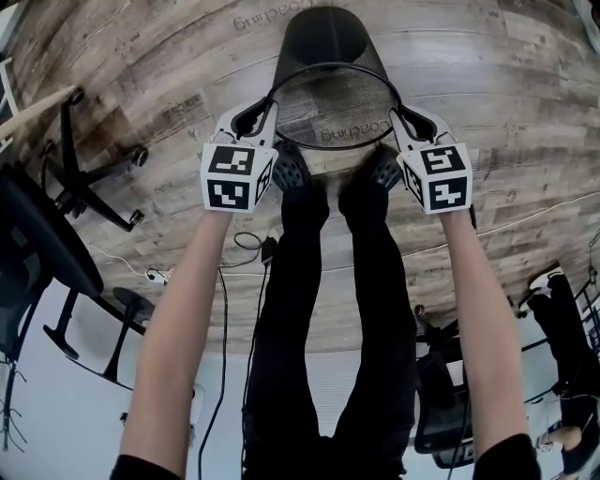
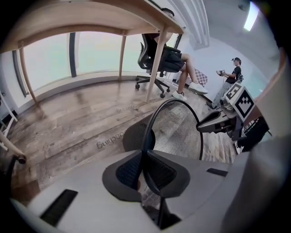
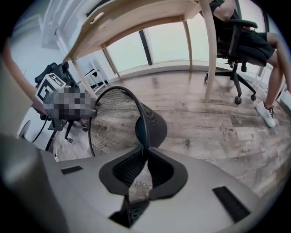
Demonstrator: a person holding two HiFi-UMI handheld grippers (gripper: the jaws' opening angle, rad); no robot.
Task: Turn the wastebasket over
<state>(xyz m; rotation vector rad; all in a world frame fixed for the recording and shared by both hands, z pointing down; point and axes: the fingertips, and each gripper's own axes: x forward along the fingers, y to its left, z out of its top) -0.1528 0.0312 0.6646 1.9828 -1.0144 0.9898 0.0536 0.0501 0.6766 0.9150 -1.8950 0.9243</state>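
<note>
The fingers of the left gripper were pinched together on the thin wire rim of the round, tapering, black wire-mesh wastebasket. Across from it, the fingers of the right gripper were clamped on the opposite side of the same rim, the wire running up between the dark pads in each gripper view. From where I stood, the person had the wastebasket out in front of their dark shoes, over the brown wood-plank floor. It was tipped well off upright, with its open mouth facing back toward the person and its solid round base pointing away. I could not tell whether any part of it touched the floor. As I judged it, the grasp was done and the turn was under way, but the job was only part finished, since the mouth looked toward the person rather than down at the planks. What seemed left was to carry the rotation on until the base came uppermost, lower the rim onto the floor, and let go on both sides. With such a narrow hold on a thin wire, I thought the wastebasket might swing or slip in the pads as it went over.
</note>
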